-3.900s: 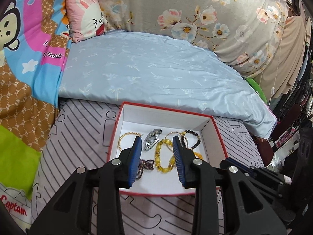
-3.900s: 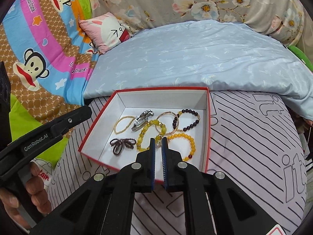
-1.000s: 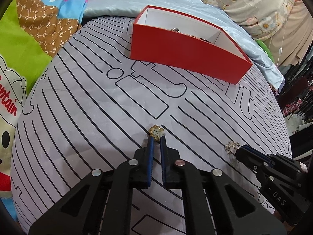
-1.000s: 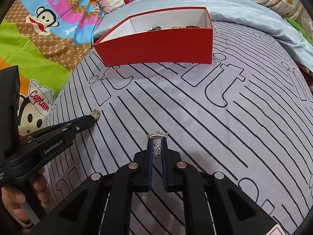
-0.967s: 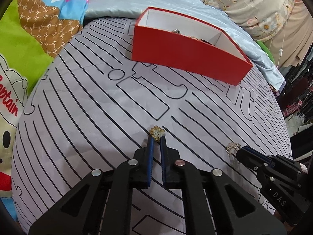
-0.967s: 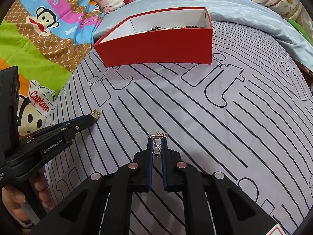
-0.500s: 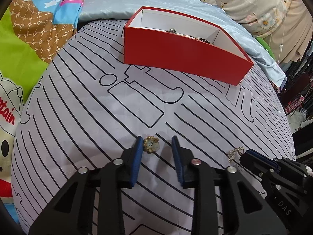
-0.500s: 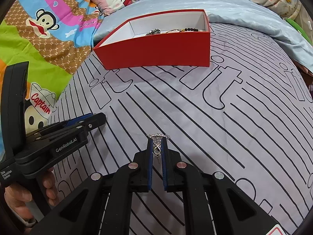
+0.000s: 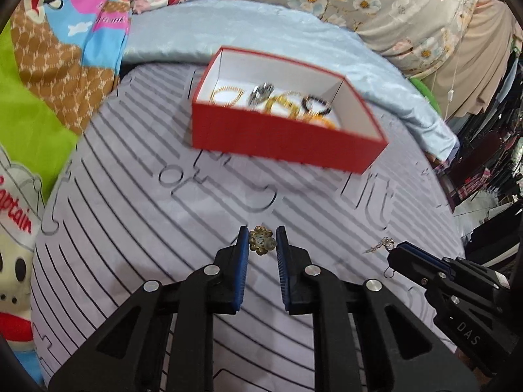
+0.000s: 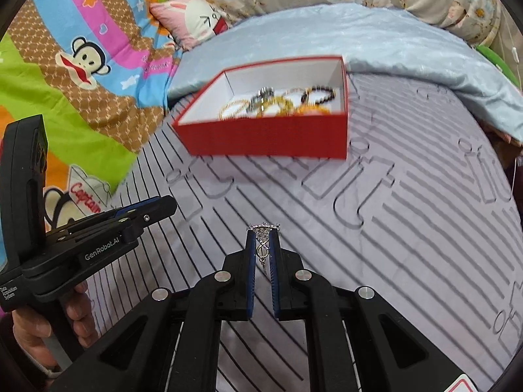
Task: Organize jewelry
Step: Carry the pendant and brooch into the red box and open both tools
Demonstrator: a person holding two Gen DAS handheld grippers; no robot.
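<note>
Left gripper (image 9: 261, 243) is low centre in its own view. We see its jaws at a narrow gap with a small gold flower-shaped piece (image 9: 261, 244) between the blue pads (image 9: 242, 251); it looks pinched, but motion blur keeps us from confirming firm contact on both sides.

Right gripper (image 10: 262, 241) is low centre in the right wrist view, jaws nearly together and clamped on a silver chain pendant (image 10: 263, 233). The pendant's top bar pokes out past the fingertips, and a small ring hangs down between the pads. In the left wrist view we see the same pendant (image 9: 380, 245) at the tip of the right gripper (image 9: 397, 250), lower right of the frame.

Red box (image 9: 284, 145) with white lining sits upper centre in both views, on the grey sheet with black line print (image 10: 408, 228) covering the bed. Inside it: thin gold bangle (image 9: 226, 95), silver piece (image 9: 260, 93), yellow bead bracelet (image 9: 283, 104), dark bead bracelet (image 9: 317, 104), orange bead bracelet (image 9: 322, 121). All blurred.

Behind the box: pale blue quilt (image 10: 359, 32). Cartoon monkey blanket (image 10: 81, 55) upper left, pink rabbit pillow (image 10: 193, 21) top centre-left in the right wrist view.
</note>
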